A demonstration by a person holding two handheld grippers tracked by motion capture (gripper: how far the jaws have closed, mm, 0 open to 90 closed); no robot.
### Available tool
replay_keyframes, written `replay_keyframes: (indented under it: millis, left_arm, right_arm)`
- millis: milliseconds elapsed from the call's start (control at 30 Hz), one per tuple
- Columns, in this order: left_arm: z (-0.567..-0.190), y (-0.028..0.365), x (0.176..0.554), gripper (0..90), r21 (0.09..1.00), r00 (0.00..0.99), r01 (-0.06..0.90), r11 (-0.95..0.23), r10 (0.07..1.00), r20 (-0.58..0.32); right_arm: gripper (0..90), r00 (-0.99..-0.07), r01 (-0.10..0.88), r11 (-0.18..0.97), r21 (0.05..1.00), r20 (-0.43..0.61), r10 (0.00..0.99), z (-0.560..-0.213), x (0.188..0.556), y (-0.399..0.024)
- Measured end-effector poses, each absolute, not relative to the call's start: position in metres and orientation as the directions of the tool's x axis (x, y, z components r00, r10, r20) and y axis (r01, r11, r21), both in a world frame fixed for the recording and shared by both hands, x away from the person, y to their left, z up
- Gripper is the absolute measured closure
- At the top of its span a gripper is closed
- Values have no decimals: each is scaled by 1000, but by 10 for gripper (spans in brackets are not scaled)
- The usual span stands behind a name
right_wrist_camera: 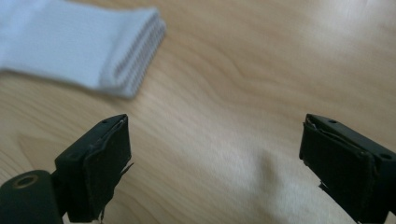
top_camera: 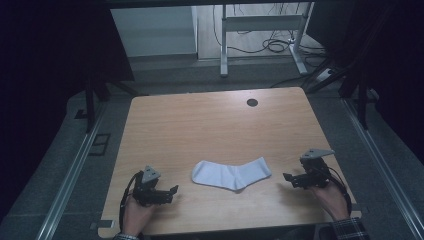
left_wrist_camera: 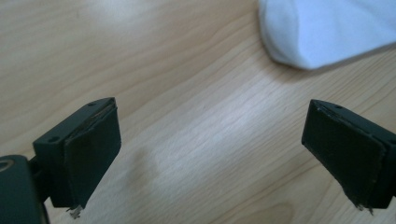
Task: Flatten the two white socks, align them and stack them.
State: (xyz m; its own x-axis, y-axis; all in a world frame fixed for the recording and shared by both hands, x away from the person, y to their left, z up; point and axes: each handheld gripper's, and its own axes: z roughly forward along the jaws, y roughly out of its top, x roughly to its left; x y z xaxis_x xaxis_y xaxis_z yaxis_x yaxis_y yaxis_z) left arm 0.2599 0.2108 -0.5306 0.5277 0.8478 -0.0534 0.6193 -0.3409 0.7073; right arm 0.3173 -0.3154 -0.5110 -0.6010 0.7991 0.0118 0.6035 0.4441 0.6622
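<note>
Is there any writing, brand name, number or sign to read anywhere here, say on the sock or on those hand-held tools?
None can be read: the white sock is plain, the wooden table bears no print, and the left gripper and right gripper show no label.

overhead view faces forward; gripper views (close) share the sock point(top_camera: 231, 174).

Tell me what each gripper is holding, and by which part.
Nothing is held. Left gripper and right gripper are open over bare table, either side of the white sock.
</note>
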Motion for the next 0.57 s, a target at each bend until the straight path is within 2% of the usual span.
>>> replay_keyframes:
  millis: [233,300,567]
  left_arm:
    - [-540,211,263,31,668,526,650,-362,849,-52]
    - [-543,209,264,21,646,528,664,-375,847,-51]
    - [-545,207,264,0,652,533,654,-384,845,-36]
  right_arm:
    - [82,-606,619,459,637,15,796,-527,318,-321]
    - [55,-620,611,476,633,9,784,-533,318,-320]
    - [51,-629,572,459,680,6,777,-538,321,-323]
